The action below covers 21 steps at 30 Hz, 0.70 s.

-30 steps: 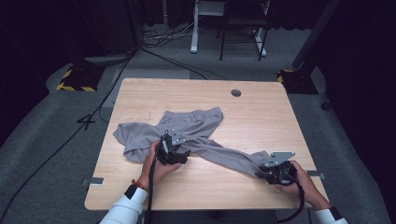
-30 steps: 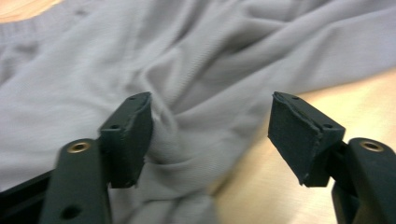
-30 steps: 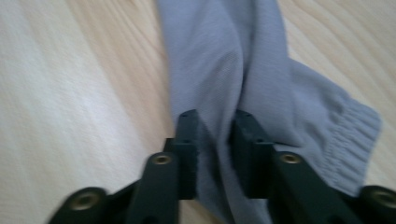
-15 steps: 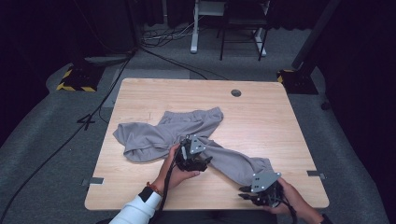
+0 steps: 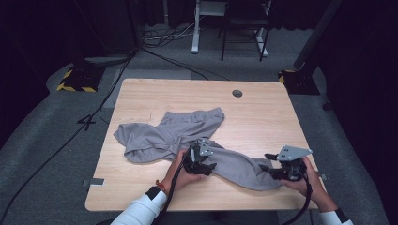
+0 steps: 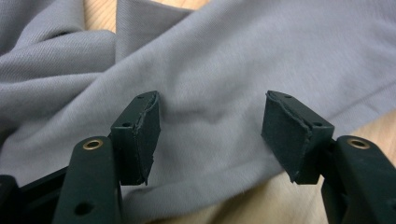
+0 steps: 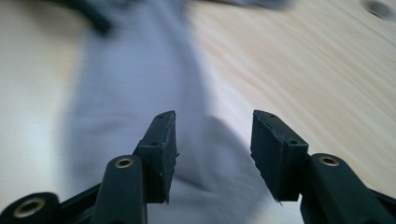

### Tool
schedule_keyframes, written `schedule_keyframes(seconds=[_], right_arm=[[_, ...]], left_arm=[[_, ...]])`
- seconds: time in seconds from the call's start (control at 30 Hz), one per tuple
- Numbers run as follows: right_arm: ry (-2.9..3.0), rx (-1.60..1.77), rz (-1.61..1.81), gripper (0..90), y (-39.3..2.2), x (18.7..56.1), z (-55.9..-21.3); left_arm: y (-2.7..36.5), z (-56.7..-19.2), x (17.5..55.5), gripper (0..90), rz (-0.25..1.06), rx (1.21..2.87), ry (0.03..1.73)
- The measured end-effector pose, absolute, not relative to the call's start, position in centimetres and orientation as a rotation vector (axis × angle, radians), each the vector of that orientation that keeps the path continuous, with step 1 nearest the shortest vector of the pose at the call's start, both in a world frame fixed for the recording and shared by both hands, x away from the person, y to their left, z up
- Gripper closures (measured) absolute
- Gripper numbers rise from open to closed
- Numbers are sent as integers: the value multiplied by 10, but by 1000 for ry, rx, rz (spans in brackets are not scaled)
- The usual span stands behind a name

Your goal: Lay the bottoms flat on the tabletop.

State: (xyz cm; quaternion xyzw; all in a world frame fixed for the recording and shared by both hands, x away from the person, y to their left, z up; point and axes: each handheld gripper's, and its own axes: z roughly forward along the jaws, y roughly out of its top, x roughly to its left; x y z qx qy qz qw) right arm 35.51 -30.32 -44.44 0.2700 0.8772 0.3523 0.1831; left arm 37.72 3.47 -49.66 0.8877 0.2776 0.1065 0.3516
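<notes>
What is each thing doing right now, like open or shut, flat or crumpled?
grey pants: lying crumpled on the table, one leg stretched toward the right gripper.
left gripper: jaws open over the pant leg, pads not pressing it.
right gripper: jaws have just been opening, now apart, cloth end below them.
table: wooden, holding the pants.

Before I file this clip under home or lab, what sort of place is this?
Most likely a recording studio or lab, not a home: dark curtains surround a lone wooden table, hazard-striped stand bases sit on grey carpet with cables trailing, and a person works grey sweatpants with handheld grippers.
</notes>
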Motion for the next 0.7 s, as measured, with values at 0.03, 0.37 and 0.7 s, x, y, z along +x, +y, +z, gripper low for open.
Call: schedule_keyframes(seconds=[0.03, 0.37, 0.7], right_arm=[[2468, 796, 970, 499, -309, 363, -449], [2580, 860, 863, 594, -309, 388, -481], [2549, 1109, 591, 749, -337, 376, -471]], left_arm=[[37, -497, 376, 375, 269, 2297, 710], [49, -499, 366, 362, 264, 2289, 686], [55, -498, 359, 359, 273, 2285, 713]])
